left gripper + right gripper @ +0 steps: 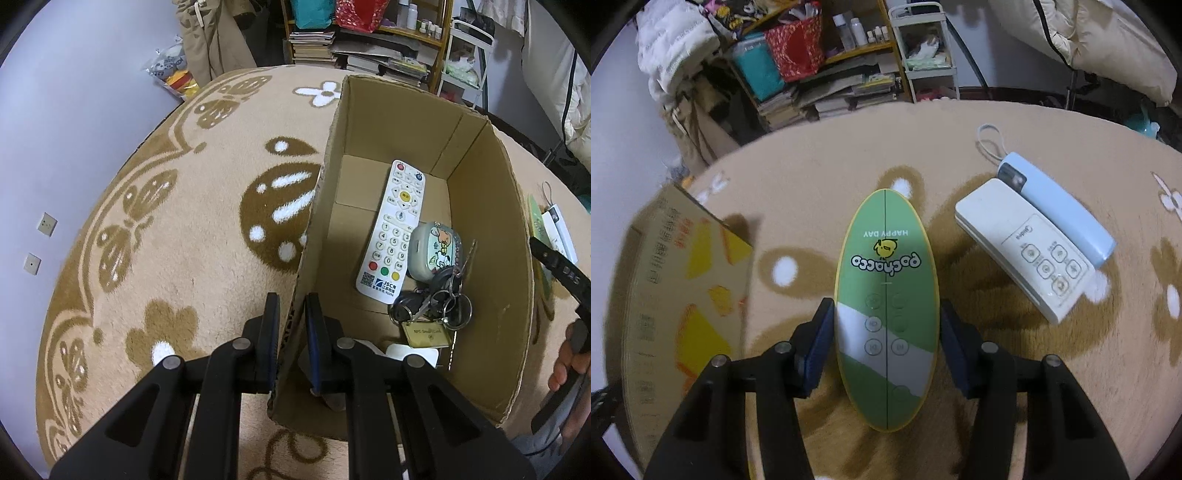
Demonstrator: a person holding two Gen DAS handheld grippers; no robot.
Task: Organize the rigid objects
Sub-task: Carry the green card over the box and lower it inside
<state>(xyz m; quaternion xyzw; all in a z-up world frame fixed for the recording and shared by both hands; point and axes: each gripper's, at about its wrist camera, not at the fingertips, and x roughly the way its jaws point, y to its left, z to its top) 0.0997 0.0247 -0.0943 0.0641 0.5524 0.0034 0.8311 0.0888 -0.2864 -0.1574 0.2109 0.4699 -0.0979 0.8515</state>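
Left gripper (291,325): clamped on the near-left wall of the cardboard box (491,236), one finger outside, one inside.
Box: open-topped, on the beige flower-patterned rug (177,258); printed outer side shows at left in right-wrist view.
Inside box: white remote (395,225) lying flat along the floor; a cartoon-print earbud case (434,251) touching its right edge; a bunch of keys (436,302) w/ brass tag at the near end, against the case.
Right gripper (886,339): jaws straddle the green oval remote (886,306), pads at or just off its two long edges; can't tell if they press.
Green remote: flat on rug, just right of the box, "HAPPY DAY" end pointing away.
Beside it, right: white A/C remote (1023,251) and a pale-blue device (1063,210) w/ wrist loop, side by side, touching.
Bkgd: cluttered shelving (827,74) w/ books, bags, bottles beyond the rug's far edge.
Far right, left-wrist view: a person's hand (569,365).
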